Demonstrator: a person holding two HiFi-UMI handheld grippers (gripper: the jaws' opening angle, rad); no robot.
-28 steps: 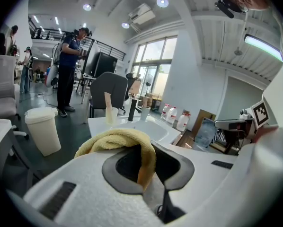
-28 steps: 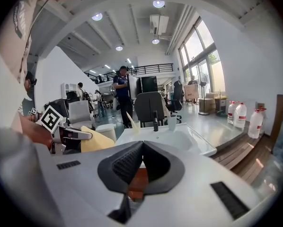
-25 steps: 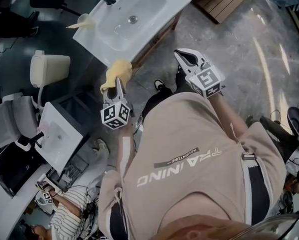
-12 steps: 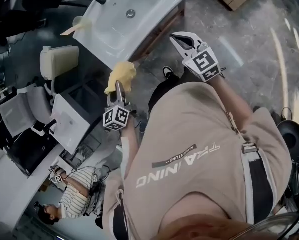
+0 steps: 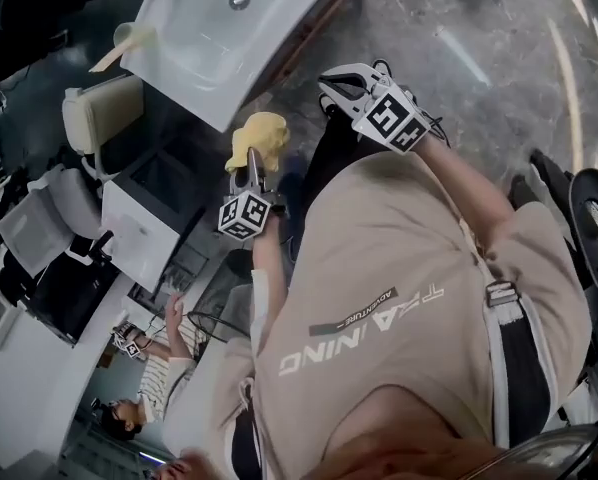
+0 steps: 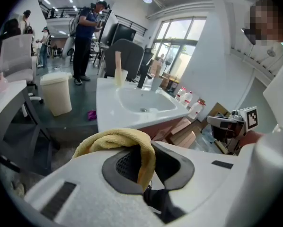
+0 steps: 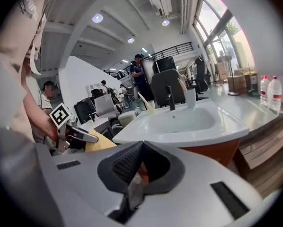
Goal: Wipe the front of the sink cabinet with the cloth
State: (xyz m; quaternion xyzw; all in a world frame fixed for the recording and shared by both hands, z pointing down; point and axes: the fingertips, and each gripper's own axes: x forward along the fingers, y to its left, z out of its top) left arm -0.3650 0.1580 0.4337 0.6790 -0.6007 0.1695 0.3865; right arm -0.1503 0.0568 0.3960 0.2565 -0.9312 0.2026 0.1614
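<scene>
Clamping a crumpled yellow terry cloth (image 5: 260, 133), the left hand-held gripper (image 5: 251, 171) holds it near the reddish-brown cabinet front (image 6: 156, 126) under the white sink (image 5: 219, 43); the right hand-held gripper (image 5: 337, 83) hovers apart, jaws together, empty.

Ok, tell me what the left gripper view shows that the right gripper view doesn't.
Only the left gripper view: the yellow cloth pinched in the left gripper's own jaws, the right gripper, and a beige bin. Only the right gripper view: the right gripper's shut, empty jaws, and the left gripper holding the cloth. Both: the white sink and the reddish cabinet front beneath it.
</scene>
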